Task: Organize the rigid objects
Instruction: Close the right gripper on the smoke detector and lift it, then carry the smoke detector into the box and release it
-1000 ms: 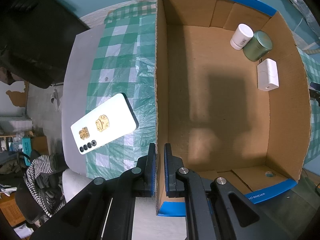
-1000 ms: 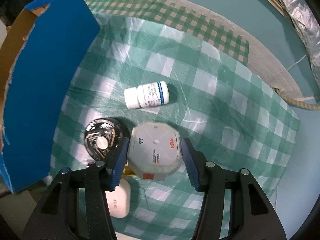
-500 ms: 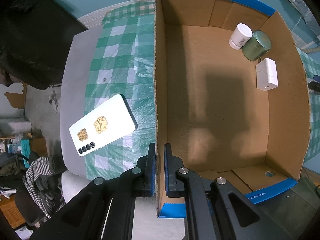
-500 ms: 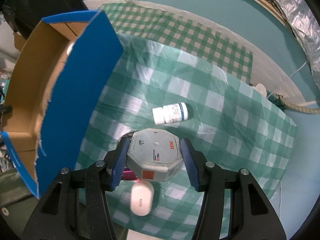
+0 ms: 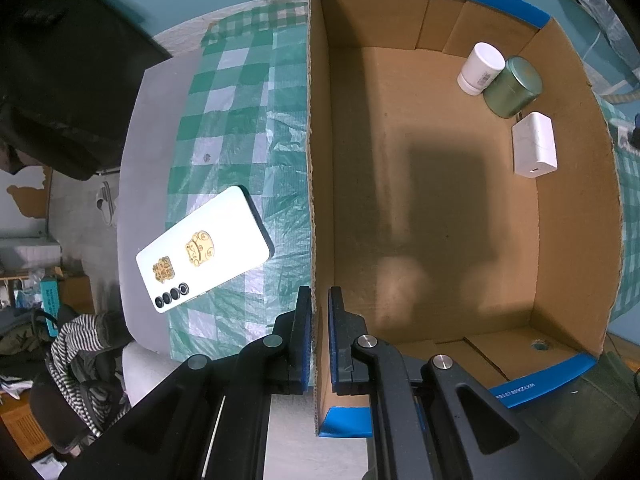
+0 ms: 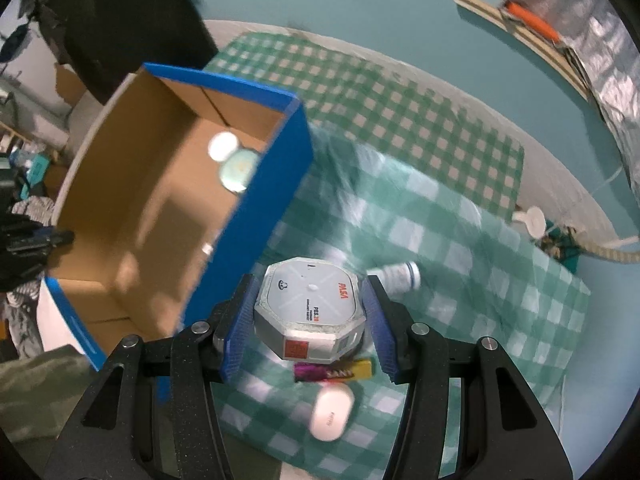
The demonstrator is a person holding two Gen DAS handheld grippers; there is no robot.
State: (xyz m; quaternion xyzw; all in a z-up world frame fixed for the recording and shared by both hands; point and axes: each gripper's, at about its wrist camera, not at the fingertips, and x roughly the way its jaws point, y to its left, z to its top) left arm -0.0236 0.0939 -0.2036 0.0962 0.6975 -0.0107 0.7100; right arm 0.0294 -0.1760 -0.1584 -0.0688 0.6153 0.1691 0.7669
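Right gripper (image 6: 310,316) grips the octagonal tin (image 6: 310,308); clear the box (image 6: 256,216) wall at left-center before releasing, while left gripper (image 5: 318,340) pinches its edge.

grey eight-sided box with red label (image 6: 310,312): held up, flat top up | open brown cardboard box with blue outside (image 6: 256,216): upright, holding white jar (image 5: 480,67), green tin (image 5: 513,86), white charger block (image 5: 535,145)

Each claw (image 5: 319,336) (image 6: 308,320) has black linkage arms, silver round screws and blue ribbed pads (image 6: 239,332).
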